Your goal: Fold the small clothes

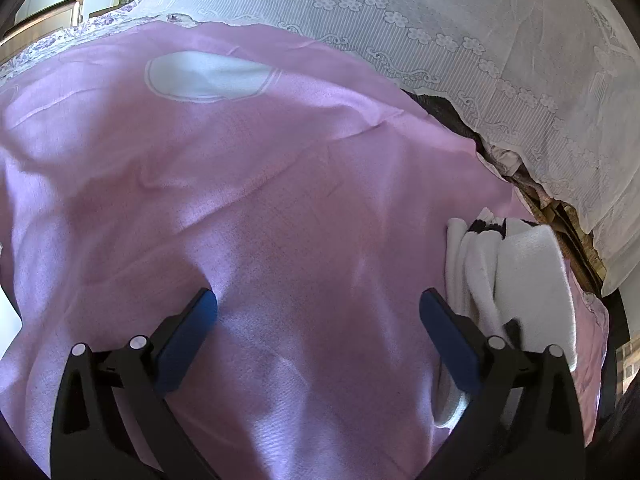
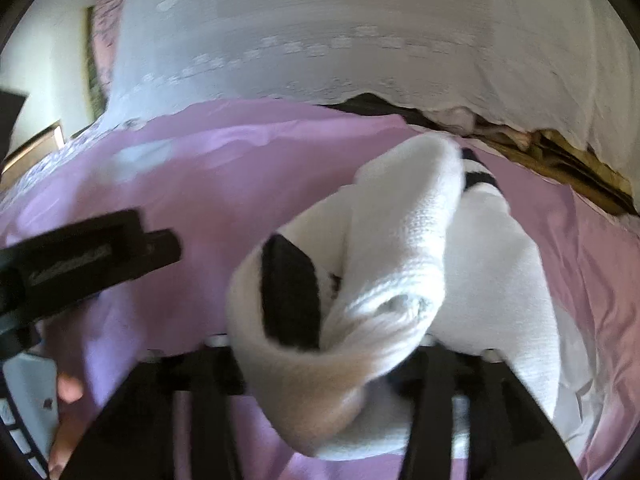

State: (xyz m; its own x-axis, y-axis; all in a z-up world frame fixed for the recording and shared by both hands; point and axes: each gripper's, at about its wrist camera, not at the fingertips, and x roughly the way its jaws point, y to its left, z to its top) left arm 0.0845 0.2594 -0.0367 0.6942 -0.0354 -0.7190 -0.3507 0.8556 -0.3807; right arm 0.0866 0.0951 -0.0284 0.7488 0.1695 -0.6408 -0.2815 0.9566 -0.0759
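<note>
A bundle of white socks (image 2: 400, 240) with black heel and toe patches lies on the pink sheet (image 2: 192, 168). It fills the middle of the right wrist view. My right gripper (image 2: 320, 344) has its two black fingers spread apart, and the socks drape over the tips and hide the pads. In the left wrist view the same socks (image 1: 516, 276) lie just outside the right-hand finger. My left gripper (image 1: 318, 300) stands open low over bare pink sheet (image 1: 280, 200), nothing between its blue pads. The left gripper (image 2: 120, 248) also shows at the left of the right wrist view.
A white lace cover (image 1: 440, 20) rises behind the pink sheet. Dark and brown fabrics (image 1: 560, 216) sit in the gap between them at the right. Wooden furniture (image 1: 48, 16) stands at the far left. A hand (image 2: 68, 392) holds the left tool.
</note>
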